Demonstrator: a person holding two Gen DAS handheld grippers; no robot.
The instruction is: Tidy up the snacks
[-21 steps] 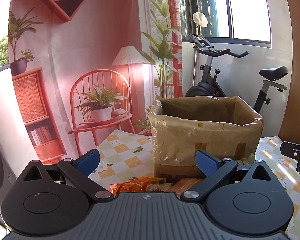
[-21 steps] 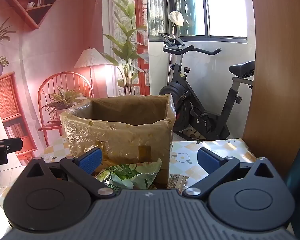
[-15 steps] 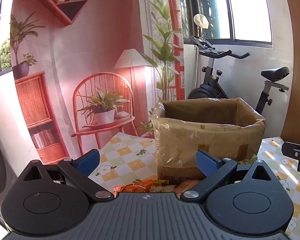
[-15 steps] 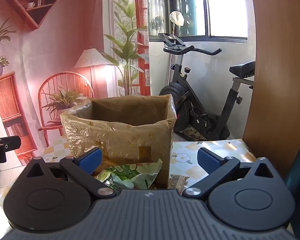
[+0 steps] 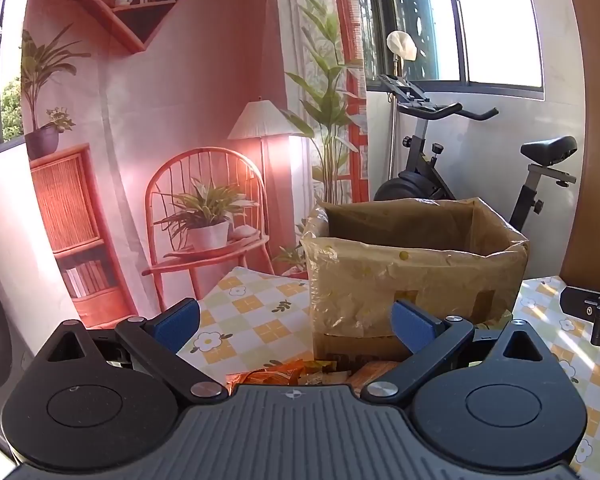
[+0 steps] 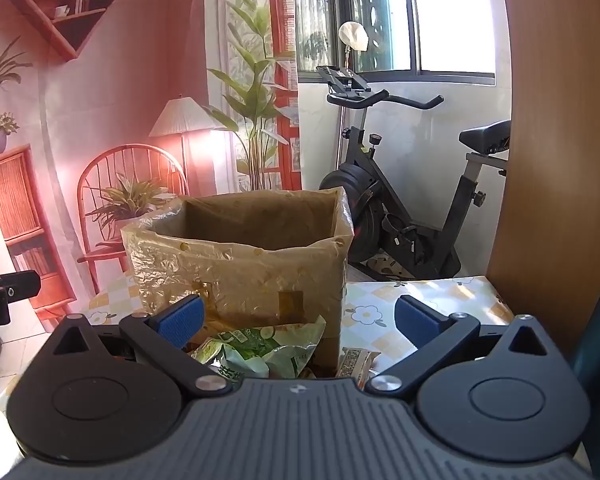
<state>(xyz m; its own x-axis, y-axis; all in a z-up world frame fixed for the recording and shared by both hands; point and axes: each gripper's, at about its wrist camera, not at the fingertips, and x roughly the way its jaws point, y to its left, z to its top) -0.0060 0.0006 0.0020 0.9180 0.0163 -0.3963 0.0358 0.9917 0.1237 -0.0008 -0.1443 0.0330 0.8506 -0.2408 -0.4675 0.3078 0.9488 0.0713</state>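
Note:
A cardboard box (image 5: 416,280) lined with brownish plastic stands open on the flowered tablecloth (image 5: 260,308). Orange snack packets (image 5: 276,376) lie in front of it, partly hidden under my left gripper (image 5: 296,318), which is open with nothing between its blue pads. In the right wrist view the same box (image 6: 240,272) is ahead, with a green snack bag (image 6: 256,352) and a small wrapped snack (image 6: 354,360) at its foot. My right gripper (image 6: 298,318) hangs open above them, holding nothing.
An exercise bike (image 6: 400,220) stands behind the table near the window. A wooden panel (image 6: 560,160) rises at the right. A printed backdrop with a chair and shelves (image 5: 160,160) hangs at the left. The right gripper's tip (image 5: 592,312) shows at the right edge.
The left gripper's view has shifted slightly, so the box sits a little further right and lower. The right gripper has stayed put. Both stay open.

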